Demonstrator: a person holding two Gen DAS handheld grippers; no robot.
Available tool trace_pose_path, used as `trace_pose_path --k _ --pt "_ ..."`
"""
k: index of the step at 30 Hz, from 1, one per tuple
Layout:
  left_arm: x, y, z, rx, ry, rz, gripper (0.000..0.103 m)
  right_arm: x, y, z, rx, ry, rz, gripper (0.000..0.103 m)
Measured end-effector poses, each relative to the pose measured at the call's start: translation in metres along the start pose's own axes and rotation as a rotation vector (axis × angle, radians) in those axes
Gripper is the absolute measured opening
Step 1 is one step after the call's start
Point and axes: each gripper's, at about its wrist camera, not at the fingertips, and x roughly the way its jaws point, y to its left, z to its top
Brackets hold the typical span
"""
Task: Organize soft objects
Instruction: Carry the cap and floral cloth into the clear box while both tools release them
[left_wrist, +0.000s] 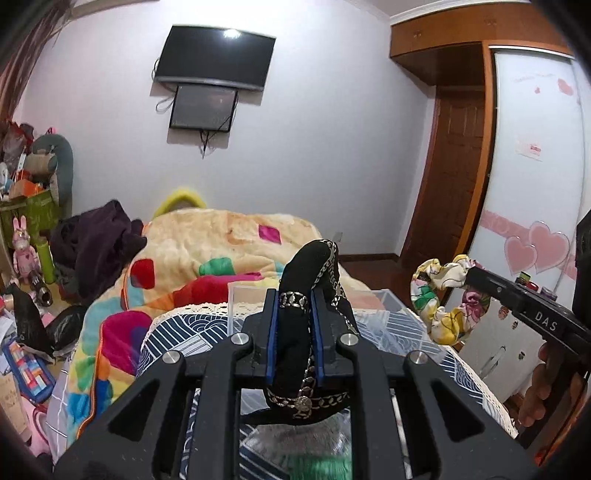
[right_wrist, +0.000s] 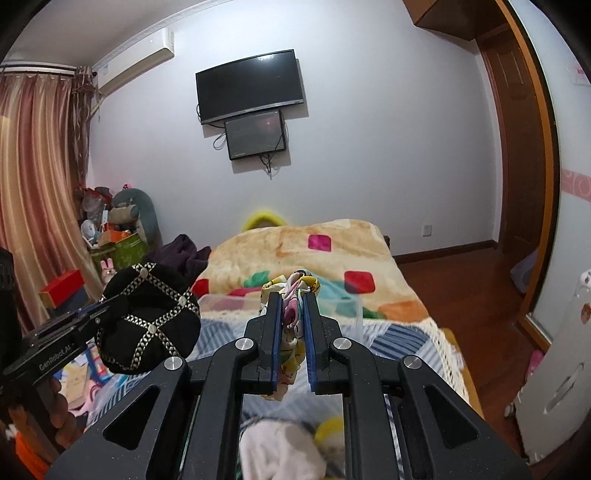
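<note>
My left gripper (left_wrist: 293, 301) is shut on a black soft hat with silver chain trim (left_wrist: 306, 273), held up above the bed. The same hat (right_wrist: 147, 317) shows at the left of the right wrist view, pinched by the left gripper (right_wrist: 105, 308). My right gripper (right_wrist: 293, 301) is shut on a floral scrunchie (right_wrist: 293, 314) in yellow, pink and white. In the left wrist view that scrunchie (left_wrist: 443, 299) hangs from the right gripper (left_wrist: 471, 275) at the right. A clear plastic box (left_wrist: 255, 299) lies on the bed just beyond the left fingers.
A colourful patchwork blanket (right_wrist: 314, 251) covers the bed ahead, with a blue patterned cloth (left_wrist: 192, 332) under the box. Dark clothes (left_wrist: 99, 243) and piled toys (left_wrist: 33, 177) stand at the left. A wardrobe door (left_wrist: 535, 184) is at the right. White and yellow soft items (right_wrist: 291, 443) lie below the right gripper.
</note>
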Motion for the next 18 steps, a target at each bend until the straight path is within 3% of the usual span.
trace_pose_path --k 5,10,18 --pt "0.035 0.008 0.004 -0.009 0.062 0.038 0.015 0.022 0.003 0.003 -0.035 0.051 -0.009 0.01" --pt "0.068 0.014 0.001 -0.013 0.148 0.055 0.015 0.052 0.003 -0.004 -0.071 0.169 -0.037 0.01" --pt "0.106 0.012 -0.016 0.011 0.282 0.04 0.015 0.086 0.001 -0.027 -0.095 0.36 0.005 0.01"
